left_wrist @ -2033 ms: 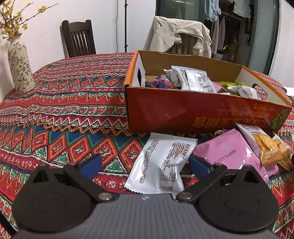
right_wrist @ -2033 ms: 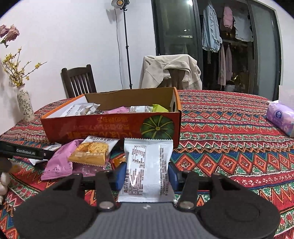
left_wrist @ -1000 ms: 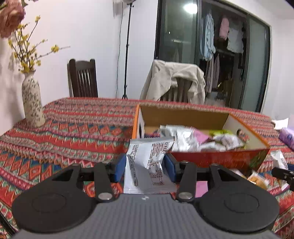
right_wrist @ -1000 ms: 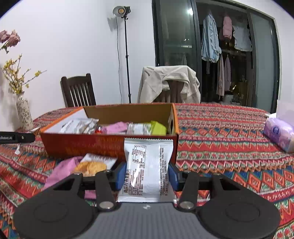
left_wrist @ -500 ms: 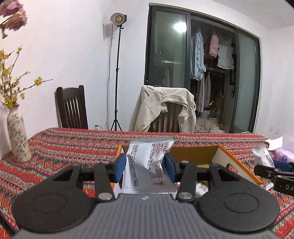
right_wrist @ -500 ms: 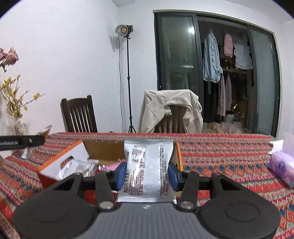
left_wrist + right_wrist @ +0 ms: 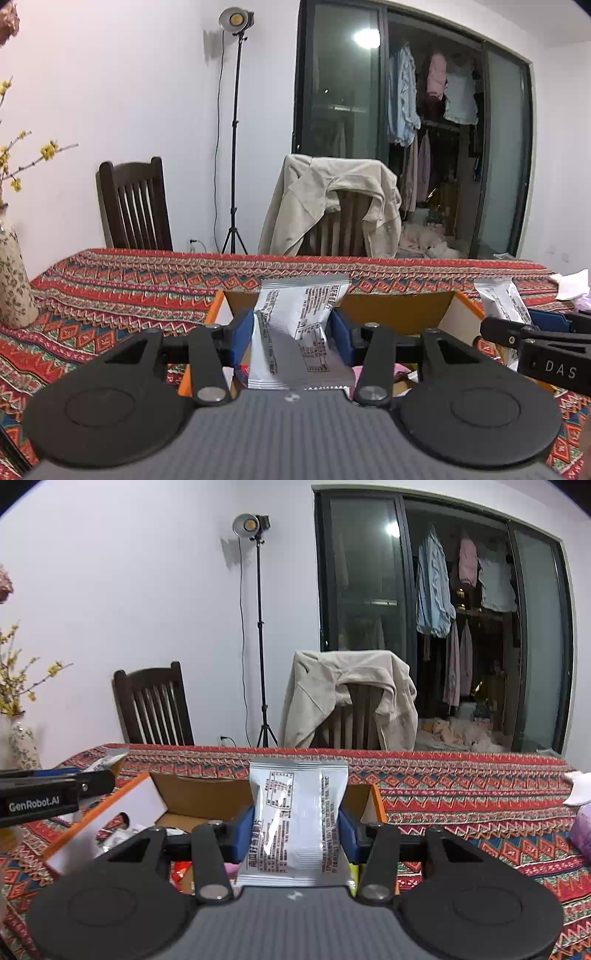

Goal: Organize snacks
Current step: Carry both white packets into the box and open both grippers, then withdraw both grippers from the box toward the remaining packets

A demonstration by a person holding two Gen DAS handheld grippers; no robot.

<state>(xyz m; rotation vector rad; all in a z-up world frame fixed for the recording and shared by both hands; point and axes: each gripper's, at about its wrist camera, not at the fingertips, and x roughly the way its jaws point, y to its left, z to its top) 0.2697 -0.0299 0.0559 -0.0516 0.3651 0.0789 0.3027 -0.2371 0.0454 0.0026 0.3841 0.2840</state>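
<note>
My left gripper (image 7: 293,334) is shut on a silver-white snack packet (image 7: 301,325) and holds it above the open orange cardboard box (image 7: 399,306). My right gripper (image 7: 297,829) is shut on another silver-white snack packet (image 7: 297,819), also above the box (image 7: 192,794). Several snacks lie in the box, mostly hidden by the grippers. The right gripper with its packet also shows at the right of the left wrist view (image 7: 532,332). The left gripper shows at the left of the right wrist view (image 7: 55,786).
The table has a red patterned cloth (image 7: 110,291). A flowered vase (image 7: 13,284) stands at the left. A dark wooden chair (image 7: 133,206) and a chair with a beige jacket (image 7: 332,206) stand behind the table. A pink tissue pack (image 7: 581,827) lies at the right.
Both grippers have risen from the table with their packets and now hold them over the box. The left gripper closed on its packet two seconds ago.
</note>
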